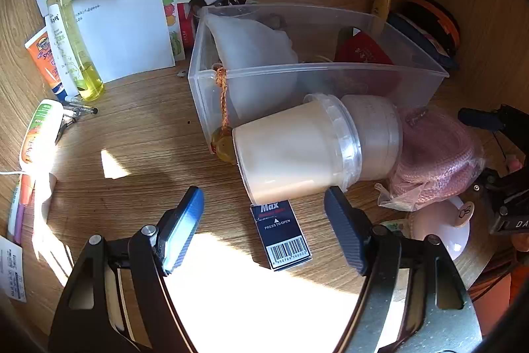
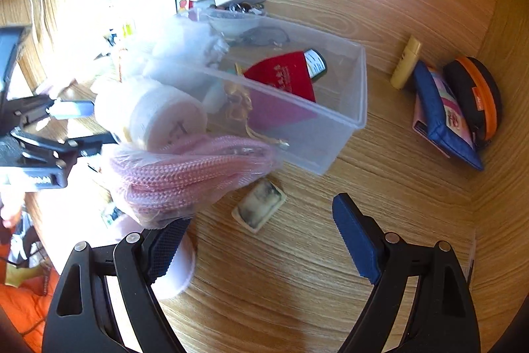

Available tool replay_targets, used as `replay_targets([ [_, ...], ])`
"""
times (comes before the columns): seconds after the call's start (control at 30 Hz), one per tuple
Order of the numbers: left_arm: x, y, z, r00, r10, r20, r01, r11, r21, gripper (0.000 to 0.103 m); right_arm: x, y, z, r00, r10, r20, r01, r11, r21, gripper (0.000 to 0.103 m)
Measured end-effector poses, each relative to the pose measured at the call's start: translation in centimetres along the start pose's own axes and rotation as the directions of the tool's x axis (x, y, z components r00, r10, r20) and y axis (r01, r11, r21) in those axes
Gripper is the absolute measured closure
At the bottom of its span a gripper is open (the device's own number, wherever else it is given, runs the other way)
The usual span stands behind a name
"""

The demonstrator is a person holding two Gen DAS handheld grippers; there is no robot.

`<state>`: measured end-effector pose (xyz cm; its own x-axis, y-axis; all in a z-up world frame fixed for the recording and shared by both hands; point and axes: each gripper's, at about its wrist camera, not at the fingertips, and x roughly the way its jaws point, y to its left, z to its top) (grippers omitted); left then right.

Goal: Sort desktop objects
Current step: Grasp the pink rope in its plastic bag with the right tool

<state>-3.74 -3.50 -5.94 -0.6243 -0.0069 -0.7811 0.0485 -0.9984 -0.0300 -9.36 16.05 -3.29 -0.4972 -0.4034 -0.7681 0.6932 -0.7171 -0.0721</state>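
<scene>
Wooden desk (image 1: 139, 128) holds a clear plastic bin (image 1: 317, 68) with a red pouch (image 2: 284, 73) inside. Two white tubs (image 1: 297, 151) lie on their side against the bin, touching a pink bagged rope (image 2: 188, 174). Left gripper (image 1: 264, 214) and right gripper (image 2: 261, 220) are both spread wide, holding nothing.

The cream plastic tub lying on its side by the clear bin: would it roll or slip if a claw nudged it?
Probably it would roll: the cream plastic tub lies on its round side on the wooden desk. Its smooth wall looks slippery to pinch. The pink mesh bag against its lid end may check it.
</scene>
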Motion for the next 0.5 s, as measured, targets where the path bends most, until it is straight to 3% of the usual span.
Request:
replay_targets([
  [0.5,-0.5,1.0,0.3,0.998,-0.061,0.001,0.060,0.993,-0.099,0.028,0.4,2.3,1.3,1.000,0.010,-0.002,-0.010,0.985,-0.173,0.018],
])
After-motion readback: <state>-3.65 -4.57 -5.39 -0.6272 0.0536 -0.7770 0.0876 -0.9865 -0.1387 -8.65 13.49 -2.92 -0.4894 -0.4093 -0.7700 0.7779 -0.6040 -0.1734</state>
